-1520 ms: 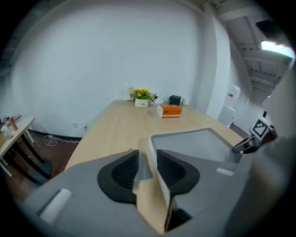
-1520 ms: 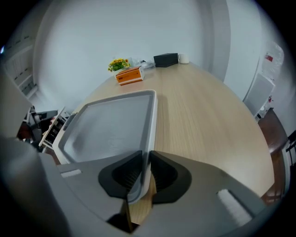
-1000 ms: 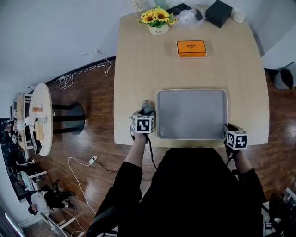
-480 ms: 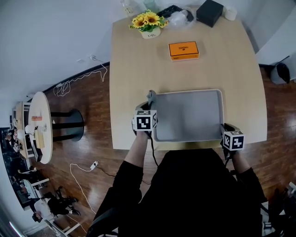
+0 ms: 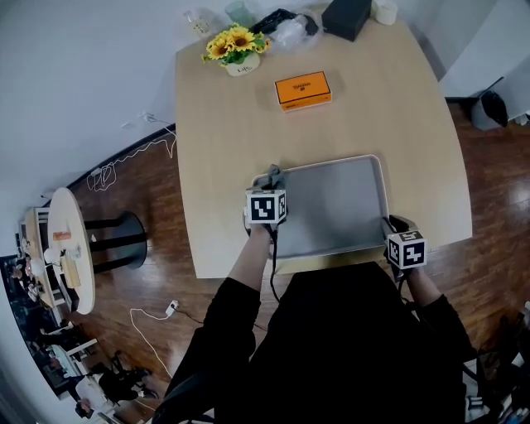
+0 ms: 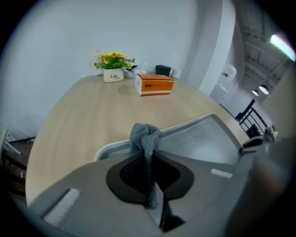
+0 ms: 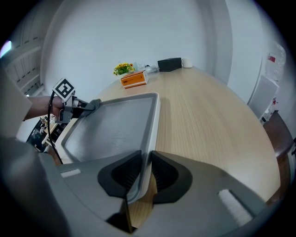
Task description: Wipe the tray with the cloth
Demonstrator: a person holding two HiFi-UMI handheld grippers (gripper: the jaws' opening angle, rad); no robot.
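Observation:
The grey tray (image 5: 339,207) lies near the front edge of the wooden table. My left gripper (image 5: 271,185) is over the tray's left rim, shut on a bunched grey cloth (image 5: 269,176). In the left gripper view the cloth (image 6: 144,136) stands up between the pads, with the tray (image 6: 203,139) just beyond. The jaws have just been closing with the cloth between them. My right gripper (image 5: 390,225) is shut on the tray's near right rim. The right gripper view shows that rim (image 7: 147,152) pinched between the pads (image 7: 163,172), and the left gripper (image 7: 94,105) across the tray.
An orange box (image 5: 303,89) lies beyond the tray. A pot of sunflowers (image 5: 236,50), a black box (image 5: 346,16) and a white cup (image 5: 383,10) stand along the far edge. A round side table (image 5: 70,248) and loose cables are on the floor at left.
My left gripper has gone from the tabletop just left of the tray to over the tray's left rim, carrying the cloth. The right gripper has stayed on the tray's rim.

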